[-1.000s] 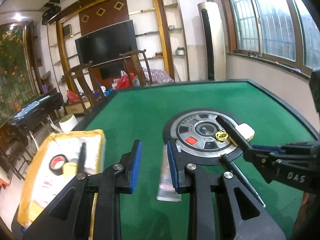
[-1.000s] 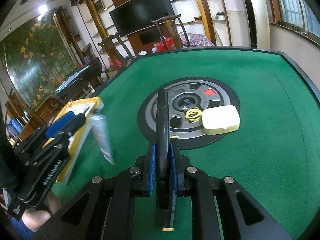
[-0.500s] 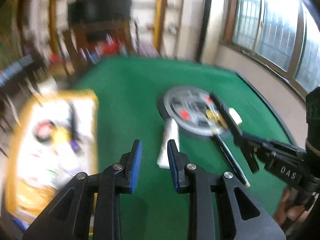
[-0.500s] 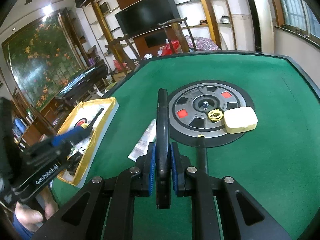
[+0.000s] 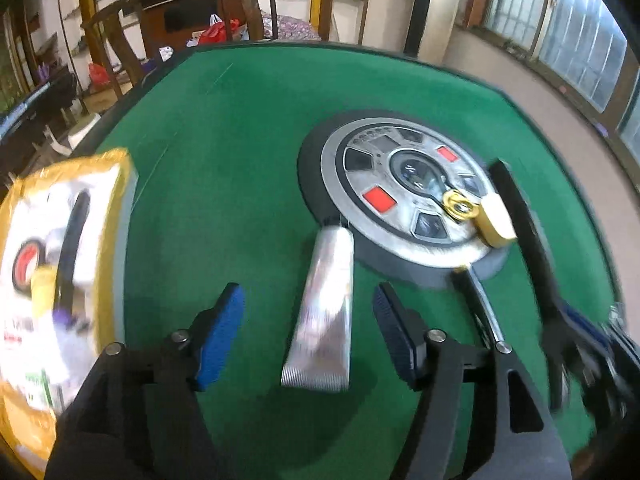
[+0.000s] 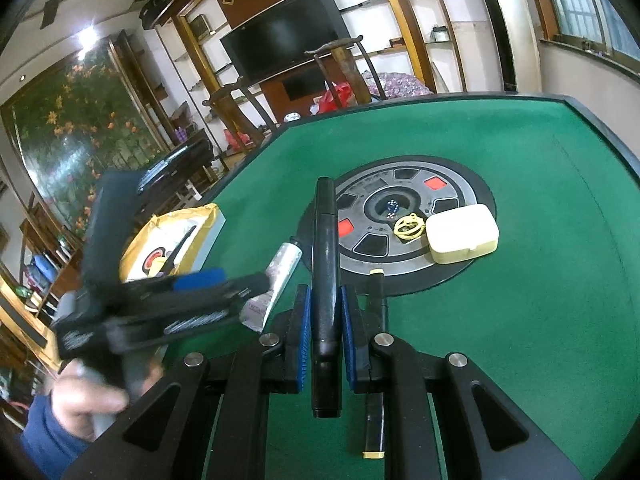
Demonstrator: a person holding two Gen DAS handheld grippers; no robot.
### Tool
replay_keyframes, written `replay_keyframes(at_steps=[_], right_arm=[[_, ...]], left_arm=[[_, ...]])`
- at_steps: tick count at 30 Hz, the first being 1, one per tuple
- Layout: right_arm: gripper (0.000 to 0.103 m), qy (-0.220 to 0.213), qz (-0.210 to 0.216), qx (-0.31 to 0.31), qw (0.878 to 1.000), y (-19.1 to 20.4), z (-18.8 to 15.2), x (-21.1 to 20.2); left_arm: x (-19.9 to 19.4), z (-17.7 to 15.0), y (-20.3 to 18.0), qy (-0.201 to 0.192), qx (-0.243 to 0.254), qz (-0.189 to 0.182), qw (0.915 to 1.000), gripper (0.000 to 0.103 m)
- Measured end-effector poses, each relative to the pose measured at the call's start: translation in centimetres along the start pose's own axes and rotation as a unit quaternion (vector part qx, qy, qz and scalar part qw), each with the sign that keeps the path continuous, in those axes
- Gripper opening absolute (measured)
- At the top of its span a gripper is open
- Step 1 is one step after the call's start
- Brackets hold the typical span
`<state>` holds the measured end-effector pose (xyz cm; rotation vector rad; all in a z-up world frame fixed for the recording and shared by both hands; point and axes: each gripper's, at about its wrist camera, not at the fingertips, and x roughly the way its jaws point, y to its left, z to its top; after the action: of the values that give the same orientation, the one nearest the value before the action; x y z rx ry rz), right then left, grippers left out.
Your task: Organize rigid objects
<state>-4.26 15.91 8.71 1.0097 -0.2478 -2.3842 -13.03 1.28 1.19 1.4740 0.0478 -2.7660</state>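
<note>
A silver tube (image 5: 322, 312) lies flat on the green table, pointing at the round centre panel (image 5: 396, 192). My left gripper (image 5: 308, 332) is open, its blue pads on either side of the tube, not touching it. My right gripper (image 6: 325, 318) is shut on a long black pen-like object (image 6: 326, 280) held above the table. That object also shows in the left wrist view (image 5: 524, 232). The tube shows in the right wrist view (image 6: 276, 284) beside my left gripper (image 6: 200, 292). A second black pen (image 6: 376, 312) lies on the table under my right gripper.
A yellow tray (image 5: 60, 264) at the left holds a tape roll (image 5: 24, 260), a black pen and other items. A cream case (image 6: 462, 234) and a yellow ring (image 6: 408, 226) sit on the centre panel. The table's dark raised rim (image 6: 600, 124) runs around it.
My left gripper let the tube go onto the table, then opened wider and came down around it. My right gripper kept its hold on the black pen-like object and shifted a little.
</note>
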Motion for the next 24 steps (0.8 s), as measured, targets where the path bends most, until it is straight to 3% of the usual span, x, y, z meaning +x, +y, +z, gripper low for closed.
replay_keyframes(at_steps=[2,5,10,24], right_arm=[[0.013,-0.002,0.002,-0.001,1.000,0.1,0.0,-0.1],[0.013,-0.002,0.004,-0.003,1.000,-0.1,-0.1,-0.1],[0.013,-0.004,0.003,-0.002,1.000,-0.1,-0.1,-0.2],[0.013,0.001,0.003,-0.017,1.000,1.7,-0.6,0.2]], left_arm=[[0.9,0.2,0.0,-0.002,0.009,0.017,0.9998,0.065],[2.2,0.1,0.0,0.011,0.016,0.011,0.9997,0.025],[1.2,-1.6,0.7,-0.013,0.011,0.015,0.9997,0.025],[-7.1,-6.3,3.8,-0.096,-0.008,0.000,0.9954,0.024]])
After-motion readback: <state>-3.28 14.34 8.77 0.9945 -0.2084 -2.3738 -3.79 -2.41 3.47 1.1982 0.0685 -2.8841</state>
